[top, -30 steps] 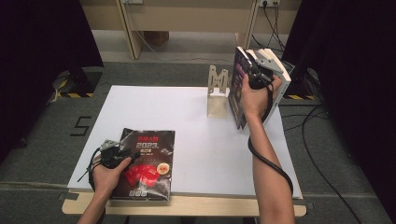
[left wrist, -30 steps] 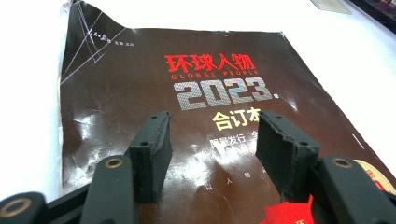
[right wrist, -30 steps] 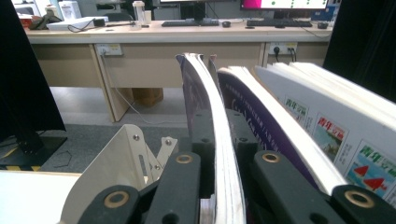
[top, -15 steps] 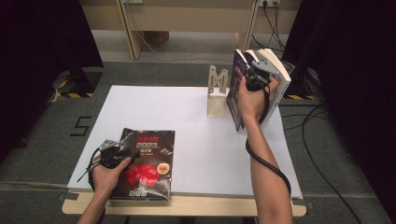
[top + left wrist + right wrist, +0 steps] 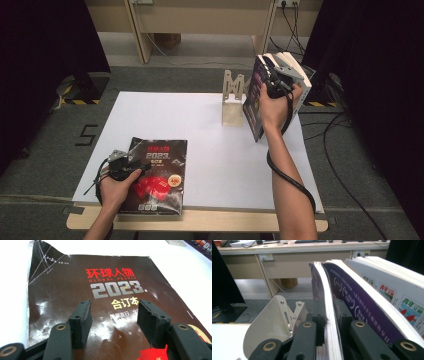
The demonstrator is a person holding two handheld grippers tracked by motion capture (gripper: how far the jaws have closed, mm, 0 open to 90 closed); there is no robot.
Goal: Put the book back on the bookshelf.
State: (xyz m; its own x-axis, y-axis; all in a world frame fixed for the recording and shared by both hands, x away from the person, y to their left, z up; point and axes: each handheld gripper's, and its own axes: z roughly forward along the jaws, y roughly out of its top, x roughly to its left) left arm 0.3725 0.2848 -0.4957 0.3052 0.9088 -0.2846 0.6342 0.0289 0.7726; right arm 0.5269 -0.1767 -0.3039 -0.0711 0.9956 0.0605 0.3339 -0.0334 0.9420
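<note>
The black foam-padded fingers (image 5: 81,317) of the left gripper (image 5: 121,164) stand well apart over the glossy dark-brown magazine with red and silver lettering (image 5: 156,175), clamping nothing; that magazine lies flat at the near left corner of the white tabletop (image 5: 200,135), far to the left of the pale cream metal bookend (image 5: 232,100), which stands upright toward the far right of the table. Moving right past the bookend, the right gripper (image 5: 274,85) has its jaws either side of the top edge of a thin purple-covered softback book (image 5: 329,315) held upright, and they have just been easing open, though the pads look to be still touching the pages. Just right of it lean a thicker purple-covered book (image 5: 362,305) and a white-covered one (image 5: 397,290), stacked like shelved volumes beside the bookend. To finish this placement cleanly, I would judge the thin book should be let go only once its bottom edge sits squarely on the tabletop and it rests against its neighbours, since a slim floppy volume can slump or slide toward the bookend if freed while tilted. Lifting the gripper straight up and away, without dragging the cover, seems the safe way out. The left gripper might meanwhile stay poised on the flat magazine, ready for its spine edge.
</note>
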